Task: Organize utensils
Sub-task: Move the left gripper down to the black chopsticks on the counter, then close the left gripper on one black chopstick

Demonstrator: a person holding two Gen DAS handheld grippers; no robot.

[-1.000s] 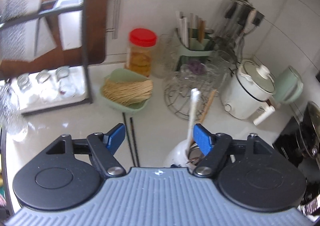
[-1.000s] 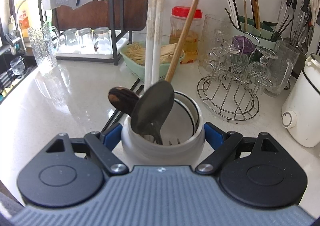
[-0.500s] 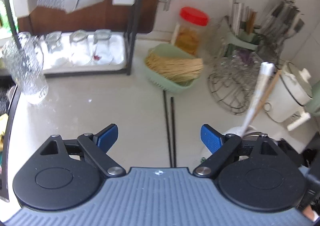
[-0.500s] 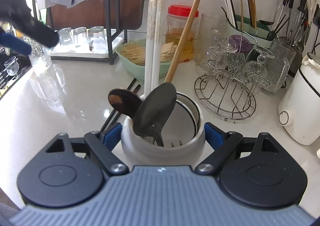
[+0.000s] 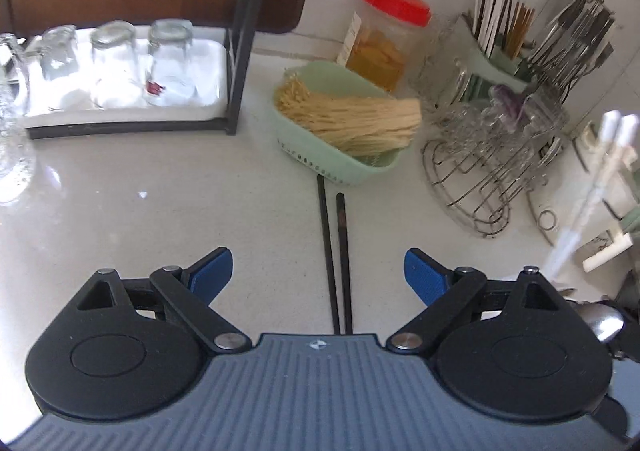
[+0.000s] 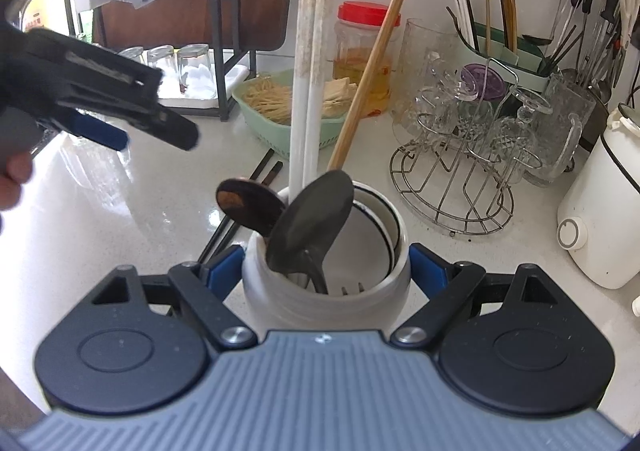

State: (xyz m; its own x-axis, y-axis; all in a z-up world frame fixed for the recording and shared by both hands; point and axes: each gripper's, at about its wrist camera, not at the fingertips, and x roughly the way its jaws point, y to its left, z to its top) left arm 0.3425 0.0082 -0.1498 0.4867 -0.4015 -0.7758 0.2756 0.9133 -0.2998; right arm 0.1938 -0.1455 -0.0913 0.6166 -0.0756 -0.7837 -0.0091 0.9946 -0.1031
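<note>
My right gripper (image 6: 326, 271) is shut on a white utensil jar (image 6: 320, 307) standing on the counter. The jar holds two white chopsticks (image 6: 316, 71), a wooden handle (image 6: 372, 63), a dark spoon (image 6: 312, 219), a brown spoon (image 6: 248, 203) and a fork. Two black chopsticks (image 5: 340, 235) lie side by side on the pale counter, just left of the jar (image 6: 264, 171). My left gripper (image 5: 318, 267) hovers over their near ends, open wide, with nothing touching its blue pads. In the right wrist view the left gripper (image 6: 156, 141) sits at the left, above the counter.
A green basket of noodles (image 5: 340, 123) lies just beyond the black chopsticks. A wire rack of glasses (image 5: 492, 155), a red-lidded jar (image 5: 384, 35) and a green cutlery holder (image 5: 500, 51) stand behind. A tray of glasses (image 5: 120, 71) under a black shelf is at the left, a white cooker (image 6: 604, 211) at the right.
My left gripper has come down and leftward toward the counter, and its jaws have spread wider; the black chopsticks now lie between its fingers in view. The right gripper and jar have not moved.
</note>
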